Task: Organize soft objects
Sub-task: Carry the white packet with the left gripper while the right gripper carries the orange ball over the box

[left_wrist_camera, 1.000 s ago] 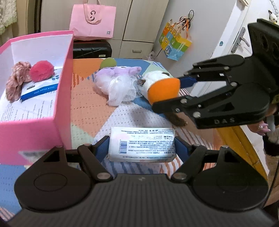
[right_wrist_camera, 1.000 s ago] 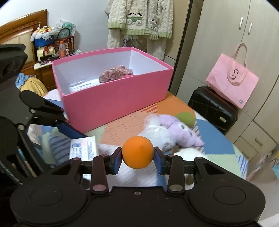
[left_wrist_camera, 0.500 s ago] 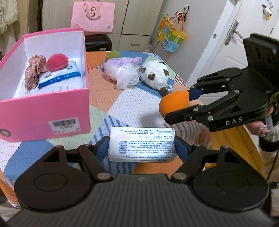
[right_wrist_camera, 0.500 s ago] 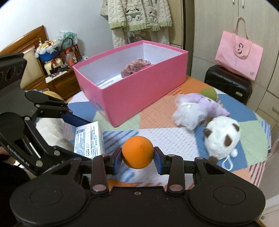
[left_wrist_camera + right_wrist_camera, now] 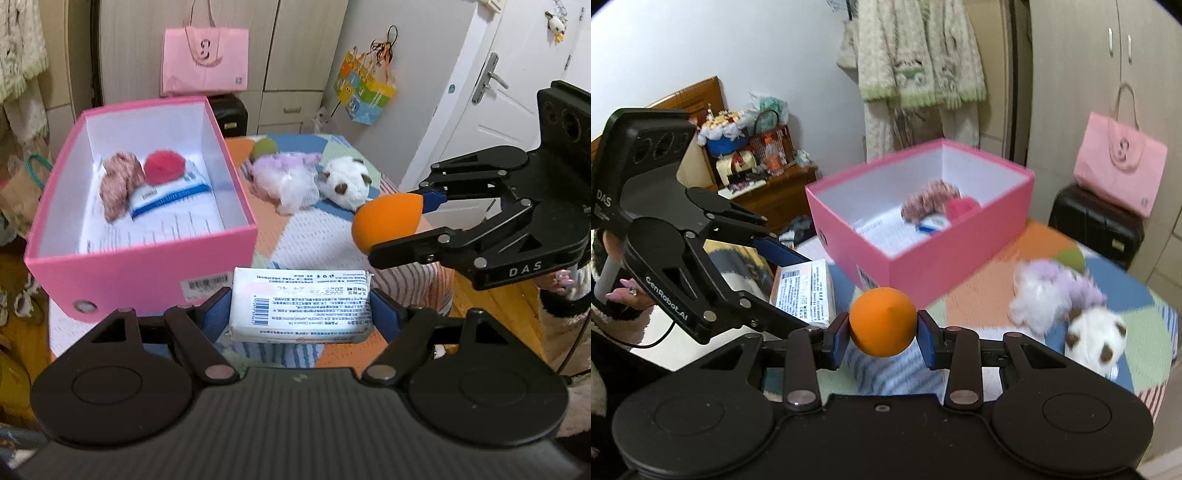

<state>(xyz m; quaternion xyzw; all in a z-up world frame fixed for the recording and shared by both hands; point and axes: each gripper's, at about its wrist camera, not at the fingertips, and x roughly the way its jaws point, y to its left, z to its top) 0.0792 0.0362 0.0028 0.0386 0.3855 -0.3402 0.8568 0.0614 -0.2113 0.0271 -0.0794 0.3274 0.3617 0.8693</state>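
- Left wrist view: my left gripper point(image 5: 300, 306) is clamped on a white rectangular soft pack with printed label point(image 5: 300, 304), blue pads against its two short ends, held above the patchwork-covered table point(image 5: 317, 236).
- Ahead and to its left stands the open pink cardboard box point(image 5: 147, 275); inside lie a mauve fuzzy scrunchie point(image 5: 117, 182), a red pompom point(image 5: 164, 167) and a white-and-blue wipes packet point(image 5: 173, 194).
- Ahead and to the right, my right gripper point(image 5: 391, 218) pinches an orange egg-shaped sponge point(image 5: 386, 220).
- Beyond it on the table: a lilac plush toy point(image 5: 286, 177), a white-and-brown plush toy point(image 5: 347, 181) touching it, a green ball point(image 5: 264, 147).
- Right wrist view: my right gripper point(image 5: 882, 334) is closed on the orange sponge point(image 5: 882, 321); the pink box point(image 5: 923, 254) is just ahead, the left gripper point(image 5: 798, 280) with its pack to the left.
- Both plush toys point(image 5: 1063, 291) lie to the right, blurred.
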